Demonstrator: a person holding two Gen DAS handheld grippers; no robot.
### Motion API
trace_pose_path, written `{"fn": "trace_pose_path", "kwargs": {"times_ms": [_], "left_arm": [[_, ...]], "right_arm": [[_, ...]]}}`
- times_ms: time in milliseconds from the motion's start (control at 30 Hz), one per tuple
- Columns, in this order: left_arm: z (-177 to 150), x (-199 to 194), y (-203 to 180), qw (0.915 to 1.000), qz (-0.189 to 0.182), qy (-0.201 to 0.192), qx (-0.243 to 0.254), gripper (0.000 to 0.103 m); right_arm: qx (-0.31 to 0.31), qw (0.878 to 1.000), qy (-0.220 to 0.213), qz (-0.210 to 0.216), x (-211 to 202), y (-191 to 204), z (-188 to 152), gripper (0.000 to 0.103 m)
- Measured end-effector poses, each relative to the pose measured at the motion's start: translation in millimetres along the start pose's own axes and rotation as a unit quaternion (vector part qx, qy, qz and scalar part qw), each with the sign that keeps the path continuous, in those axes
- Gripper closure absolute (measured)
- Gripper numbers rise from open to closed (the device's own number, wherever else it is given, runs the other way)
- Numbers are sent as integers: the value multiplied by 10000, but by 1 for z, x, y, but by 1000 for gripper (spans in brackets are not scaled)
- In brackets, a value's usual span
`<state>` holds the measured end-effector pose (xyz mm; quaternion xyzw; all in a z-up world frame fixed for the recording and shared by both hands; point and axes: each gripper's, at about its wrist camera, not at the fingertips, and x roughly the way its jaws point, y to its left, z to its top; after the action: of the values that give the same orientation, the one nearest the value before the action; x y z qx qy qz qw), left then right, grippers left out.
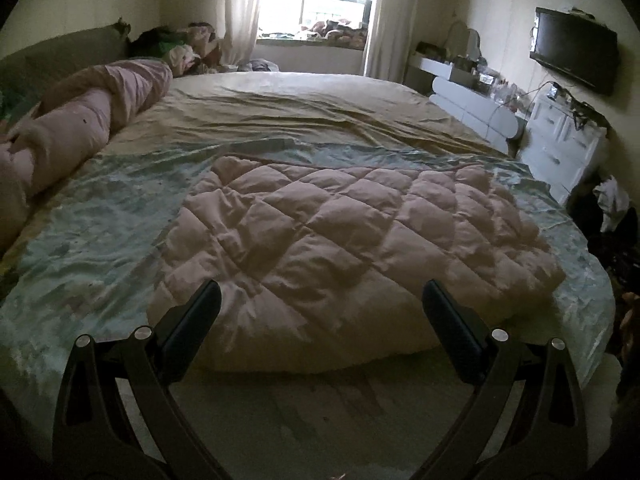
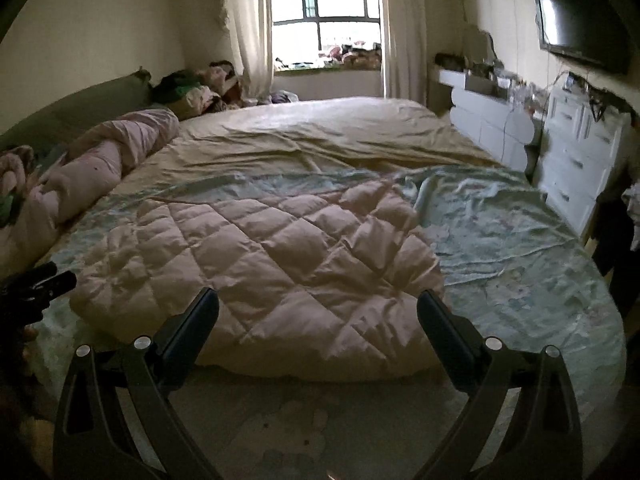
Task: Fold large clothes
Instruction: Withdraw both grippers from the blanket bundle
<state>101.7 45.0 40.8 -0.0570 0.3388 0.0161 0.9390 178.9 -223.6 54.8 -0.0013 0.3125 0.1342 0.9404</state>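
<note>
Folded quilted garment (image 1: 352, 236) on sheeted bed (image 1: 304, 100)

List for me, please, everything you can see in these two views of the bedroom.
quilted garment: one, pinkish beige, folded flat on the near part of the bed.
green sheet: one, pale green, spread under the garment.
bed cover: one, beige, wrinkled, far half of the bed.
rolled duvet: one, pink, along the bed's left side.
television: one, black, right wall.
drawer unit: one, white, below the television.
curtains: pale, beside the window.
left gripper: black, jaws open, empty.
right gripper: black, jaws open, empty.
</note>
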Motion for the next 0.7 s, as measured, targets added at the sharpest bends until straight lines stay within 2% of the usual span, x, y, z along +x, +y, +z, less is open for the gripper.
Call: {"fn": "trace_pose_path", "kwargs": {"times_ms": [233, 333, 533, 700], "left_arm": [[-24, -31, -10, 9997, 14, -231, 32, 8], [-42, -37, -12, 9998, -2, -200, 10, 8], [-81, -43, -15, 9998, -34, -160, -69, 8], [-102, -41, -15, 9998, -50, -122, -116, 8]], "right_arm": [[-90, 9996, -282, -4, -42, 9, -16, 4], [-81, 9994, -318, -52, -54, 11, -33, 4], [163, 9998, -47, -60, -56, 16, -82, 4], [-2, 9998, -68, -210, -58, 28, -121, 4]]}}
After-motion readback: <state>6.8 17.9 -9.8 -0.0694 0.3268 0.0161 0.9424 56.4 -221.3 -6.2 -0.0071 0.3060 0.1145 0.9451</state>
